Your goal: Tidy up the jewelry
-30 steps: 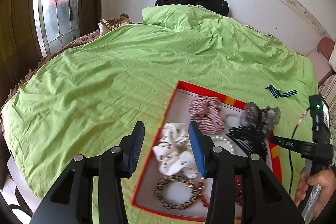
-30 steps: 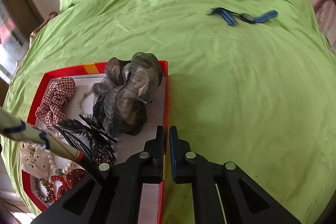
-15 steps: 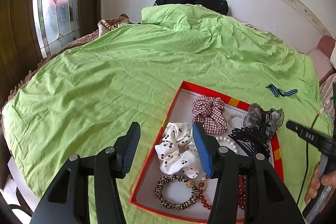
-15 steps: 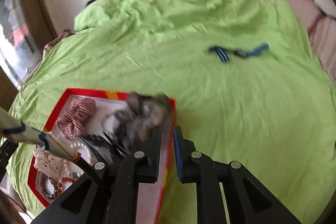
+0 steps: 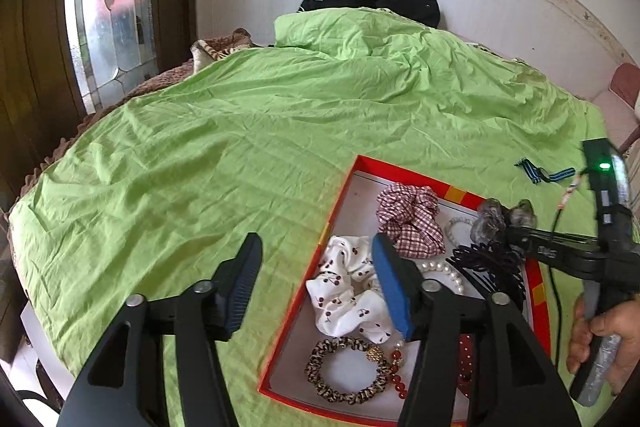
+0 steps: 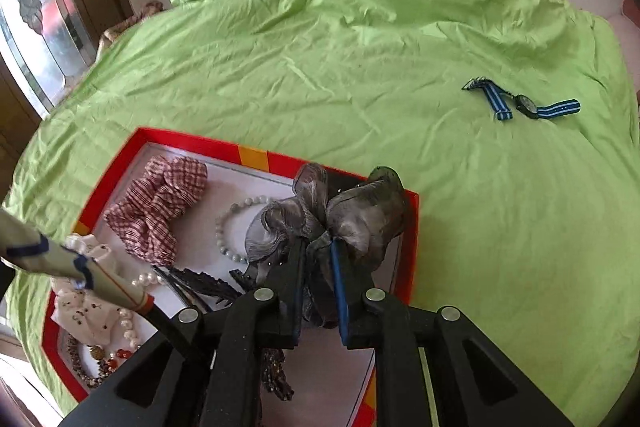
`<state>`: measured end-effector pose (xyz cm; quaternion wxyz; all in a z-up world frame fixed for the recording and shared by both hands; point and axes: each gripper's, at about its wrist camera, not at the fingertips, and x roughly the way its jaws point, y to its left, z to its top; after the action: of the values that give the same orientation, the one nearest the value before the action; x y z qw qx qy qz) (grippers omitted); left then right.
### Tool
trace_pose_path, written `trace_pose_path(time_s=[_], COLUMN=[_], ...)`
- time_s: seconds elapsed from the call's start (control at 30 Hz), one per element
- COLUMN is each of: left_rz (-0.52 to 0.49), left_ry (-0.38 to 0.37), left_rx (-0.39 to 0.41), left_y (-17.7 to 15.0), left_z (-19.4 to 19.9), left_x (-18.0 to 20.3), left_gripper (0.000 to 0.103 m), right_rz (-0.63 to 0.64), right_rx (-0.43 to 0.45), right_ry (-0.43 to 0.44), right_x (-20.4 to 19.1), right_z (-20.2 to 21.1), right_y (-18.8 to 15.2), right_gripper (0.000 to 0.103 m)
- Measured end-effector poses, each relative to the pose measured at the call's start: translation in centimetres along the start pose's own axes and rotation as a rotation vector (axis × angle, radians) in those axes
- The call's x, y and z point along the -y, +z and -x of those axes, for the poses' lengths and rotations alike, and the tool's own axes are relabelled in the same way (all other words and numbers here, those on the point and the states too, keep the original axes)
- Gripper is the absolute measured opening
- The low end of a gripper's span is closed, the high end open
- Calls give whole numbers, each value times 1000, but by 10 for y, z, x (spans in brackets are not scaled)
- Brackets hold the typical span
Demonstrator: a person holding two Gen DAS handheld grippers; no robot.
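Jewelry and hair pieces are kept in a red tray (image 5: 340, 211) that lies on the green bed sheet (image 5: 240, 131). In the tray a checked scrunchie (image 5: 412, 219), a white cherry-print scrunchie (image 5: 344, 291), a leopard-pattern bracelet (image 5: 344, 371), a string of pearls (image 5: 444, 273) and a black hair clip (image 5: 488, 267) are seen. The grey organza scrunchie (image 6: 360, 211) is pinched by the right gripper (image 6: 316, 267) at the tray's far right corner; its fingers (image 6: 340, 291) are narrowly parted, with the gauzy fabric pressed between them. Whether the scrunchie is lifted off the tray floor cannot be told. The left gripper (image 5: 316, 279) is held above the tray's left edge, with its fingers (image 5: 390, 291) spread wide and nothing between them; no contact with any item is seen. A blue striped watch (image 6: 524, 103) is lying on the sheet, well apart from the tray, on its far right side.
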<state>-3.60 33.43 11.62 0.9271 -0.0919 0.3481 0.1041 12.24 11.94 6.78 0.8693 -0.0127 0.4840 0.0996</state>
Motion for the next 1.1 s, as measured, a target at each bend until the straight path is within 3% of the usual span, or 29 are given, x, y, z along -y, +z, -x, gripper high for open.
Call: trace_pose_path(time_s=[0.1, 0.17, 0.27, 0.33, 0.43, 0.6, 0.73, 0.9, 1.1], left_rz=[1, -6, -14, -13, -4, 50, 27, -13, 8], left_ry=[27, 54, 92, 124, 178, 235, 323, 232, 143], left_rx=[27, 55, 107, 161, 266, 430, 495, 486, 386], left_y=[1, 1, 0, -1, -6, -15, -24, -40, -52], left_z=[5, 11, 25, 39, 69, 130, 169, 203, 217], left_x=[0, 1, 3, 4, 8, 17, 36, 56, 68], left_gripper=[67, 79, 84, 85, 97, 103, 103, 103, 103], right_rz=[-46, -67, -88, -98, -95, -51, -25, -2, 21], right_rx=[38, 62, 99, 117, 127, 154, 181, 224, 263], right_ry=[41, 68, 95, 100, 94, 48, 38, 41, 52], right_x=[8, 13, 22, 29, 37, 44, 47, 45, 43], right_z=[21, 36, 64, 82, 100, 123, 138, 156, 175], right_y=[-3, -8, -24, -41, -70, -116, -140, -159, -179], right_gripper=[23, 25, 33, 38, 40, 42, 44, 48, 52])
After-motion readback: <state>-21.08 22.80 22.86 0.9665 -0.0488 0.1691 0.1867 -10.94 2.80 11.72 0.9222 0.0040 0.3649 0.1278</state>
